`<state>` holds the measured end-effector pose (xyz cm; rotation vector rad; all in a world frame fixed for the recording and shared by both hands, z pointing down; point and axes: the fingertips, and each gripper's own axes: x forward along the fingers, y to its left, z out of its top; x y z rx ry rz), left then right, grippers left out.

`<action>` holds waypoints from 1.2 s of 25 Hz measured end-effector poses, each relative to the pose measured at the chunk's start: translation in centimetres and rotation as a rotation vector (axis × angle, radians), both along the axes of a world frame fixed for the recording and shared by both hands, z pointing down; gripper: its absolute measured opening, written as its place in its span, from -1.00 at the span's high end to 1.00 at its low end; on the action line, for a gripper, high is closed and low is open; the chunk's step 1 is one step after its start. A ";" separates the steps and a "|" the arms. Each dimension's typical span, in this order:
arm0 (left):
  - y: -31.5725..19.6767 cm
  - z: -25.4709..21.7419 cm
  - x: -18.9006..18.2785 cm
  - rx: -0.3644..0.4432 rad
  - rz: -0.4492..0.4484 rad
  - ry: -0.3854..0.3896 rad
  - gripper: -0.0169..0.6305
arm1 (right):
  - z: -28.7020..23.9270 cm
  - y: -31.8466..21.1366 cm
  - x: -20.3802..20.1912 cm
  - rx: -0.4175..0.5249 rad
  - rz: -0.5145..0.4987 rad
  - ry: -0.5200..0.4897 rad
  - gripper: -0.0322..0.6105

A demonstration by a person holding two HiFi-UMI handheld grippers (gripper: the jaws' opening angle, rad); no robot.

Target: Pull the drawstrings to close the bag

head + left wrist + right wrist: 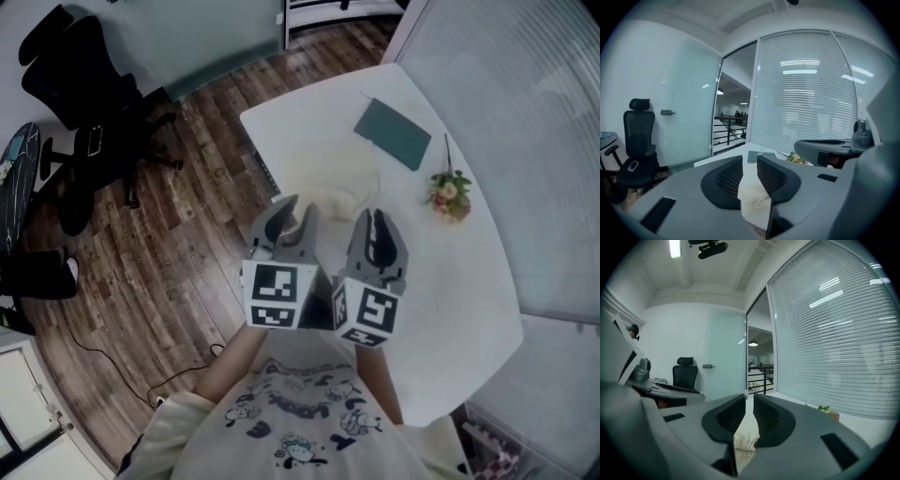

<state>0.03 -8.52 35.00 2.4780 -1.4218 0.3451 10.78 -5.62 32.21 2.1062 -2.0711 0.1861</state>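
Note:
A cream drawstring bag point(328, 178) lies slumped on the white table point(469, 281), just beyond both grippers. My left gripper point(295, 208) and right gripper point(375, 217) hover side by side above the bag's near edge, close to my body. In the left gripper view the gripper point(750, 161) has its jaws apart in a narrow wedge, and the bag point(752, 199) shows through the gap below. In the right gripper view the gripper point(750, 404) keeps a slimmer gap, with the bag point(743, 439) beneath it. No drawstring is visible between either pair of pads.
A dark green notebook point(394, 133) lies at the table's far side, with a small bunch of flowers point(448, 195) to its right. A black office chair point(80, 84) stands on the wood floor at far left. The table's left edge runs just left of the bag.

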 end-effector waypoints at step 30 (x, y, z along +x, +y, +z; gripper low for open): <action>0.5 -2.3 -0.1 0.113 0.017 -0.050 0.58 | -0.9 0.4 -0.6 0.023 -0.005 0.006 0.75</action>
